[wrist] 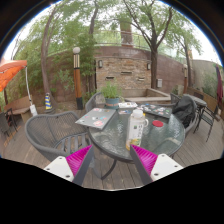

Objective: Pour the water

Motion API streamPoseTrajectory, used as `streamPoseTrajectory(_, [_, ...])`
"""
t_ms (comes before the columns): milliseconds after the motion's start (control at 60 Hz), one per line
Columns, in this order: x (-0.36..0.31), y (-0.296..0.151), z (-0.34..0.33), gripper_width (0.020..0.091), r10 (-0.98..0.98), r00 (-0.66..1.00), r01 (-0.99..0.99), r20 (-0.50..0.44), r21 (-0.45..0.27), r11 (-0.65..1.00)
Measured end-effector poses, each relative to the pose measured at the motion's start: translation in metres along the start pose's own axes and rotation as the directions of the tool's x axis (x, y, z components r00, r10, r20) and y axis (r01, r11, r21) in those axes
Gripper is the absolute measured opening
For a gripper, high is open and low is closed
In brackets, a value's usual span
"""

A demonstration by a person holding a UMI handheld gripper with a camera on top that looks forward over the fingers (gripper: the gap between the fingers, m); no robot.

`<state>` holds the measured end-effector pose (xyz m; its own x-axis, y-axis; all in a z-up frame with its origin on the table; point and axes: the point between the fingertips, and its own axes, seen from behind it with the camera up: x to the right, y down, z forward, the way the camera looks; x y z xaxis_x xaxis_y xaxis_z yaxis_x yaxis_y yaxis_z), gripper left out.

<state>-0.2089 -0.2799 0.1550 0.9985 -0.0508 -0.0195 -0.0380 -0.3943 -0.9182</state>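
From the gripper view, the gripper (112, 160) is spread wide and holds nothing — its two pink pads point at a round glass counter (120, 135) in a garden patio.

A clear bottle (137, 127) stands upright on the counter, just ahead of the fingers and a bit nearer the right one. It looks see-through with a pale label, and I cannot tell how much water is in it. Right beside the bottle, on its right, sits a small red thing (158, 124), maybe a cup or a lid. To the bottle's left lies a flat paper or tray (97, 118). Chairs (55, 132) stand around the counter.

What could go wrong? The bottle is tall and thin, so a bump from one finger could tip it over. A smooth, clear side may also slip in a loose pinch — and then water spills on the glass.
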Motion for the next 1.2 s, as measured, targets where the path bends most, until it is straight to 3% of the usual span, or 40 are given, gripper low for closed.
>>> streamPoseTrajectory(183, [0.074, -0.022, 0.095, 0.0835, 0.006, 0.998, 0.002, -0.061, 0.128, 0.992])
streamPoseTrajectory(383, [0.108, -0.022, 0.167, 0.0834, 0.022, 0.997, -0.010, -0.076, 0.157, 0.988])
streamPoseTrajectory(533, [0.120, -0.038, 0.196, 0.0846, 0.013, 0.996, 0.007, -0.089, 0.223, 0.975])
streamPoseTrajectory(583, [0.119, -0.045, 0.203, 0.0790, 0.010, 0.997, 0.011, -0.077, 0.262, 0.965])
streamPoseTrajectory(617, [0.113, -0.044, 0.208, 0.0637, -0.001, 0.998, 0.017, -0.061, 0.270, 0.963])
streamPoseTrajectory(683, [0.114, -0.046, 0.213, 0.0604, 0.003, 0.998, 0.016, -0.064, 0.287, 0.958])
streamPoseTrajectory(817, [0.115, -0.045, 0.217, 0.0579, 0.013, 0.999, 0.000, -0.050, 0.253, 0.967])
streamPoseTrajectory(933, [0.115, -0.048, 0.226, 0.0510, 0.003, 1.000, 0.000, -0.017, 0.218, 0.976])
streamPoseTrajectory(1050, [0.107, -0.050, 0.236, 0.0487, -0.001, 1.000, -0.001, 0.014, 0.145, 0.989])
streamPoseTrajectory(1133, [0.083, -0.072, 0.245, 0.0488, 0.076, 0.990, -0.091, 0.118, 0.131, 0.987])
streamPoseTrajectory(1200, [0.057, -0.105, 0.251, 0.0489, 0.273, 0.934, -0.301, 0.229, 0.098, 0.949])
